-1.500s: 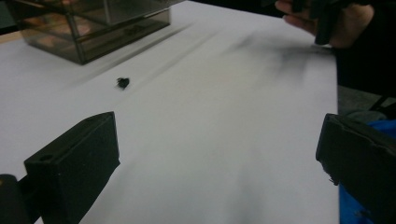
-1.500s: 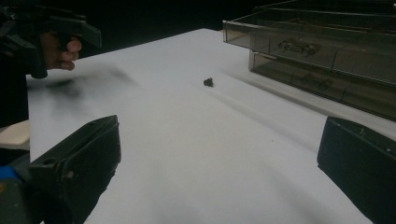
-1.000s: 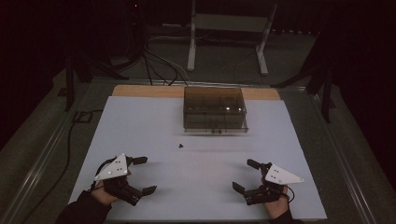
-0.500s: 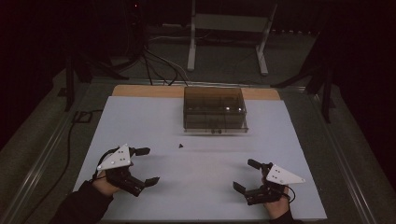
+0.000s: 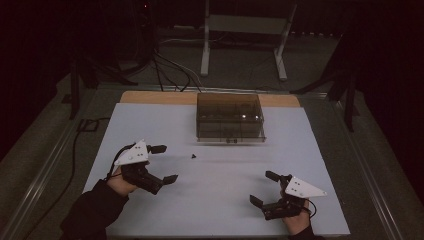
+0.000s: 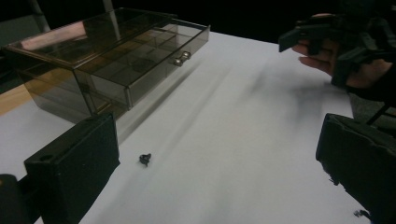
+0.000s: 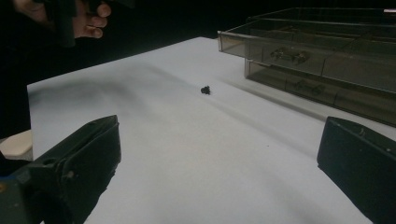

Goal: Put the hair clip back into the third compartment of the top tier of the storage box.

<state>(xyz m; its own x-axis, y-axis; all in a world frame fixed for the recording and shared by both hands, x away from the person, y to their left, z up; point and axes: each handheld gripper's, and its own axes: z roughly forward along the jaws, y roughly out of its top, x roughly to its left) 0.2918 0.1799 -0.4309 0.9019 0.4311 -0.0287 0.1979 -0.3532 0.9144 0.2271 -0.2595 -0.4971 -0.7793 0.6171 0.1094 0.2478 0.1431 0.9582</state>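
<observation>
High view: left gripper (image 5: 161, 163) and right gripper (image 5: 265, 188) over white table (image 5: 225, 200), jaws apart, empty. Small black part (image 5: 193, 156) lies between them, near smoked drawer box (image 5: 229, 116).
Left gripper view: part (image 6: 145, 159) just ahead, jaws wide.
Right gripper view: part (image 7: 205, 90) farther off, jaws wide.

A smoky clear drawer box (image 5: 229, 117) sits far centre; a tiny black piece (image 5: 193, 156) lies just before it.
</observation>
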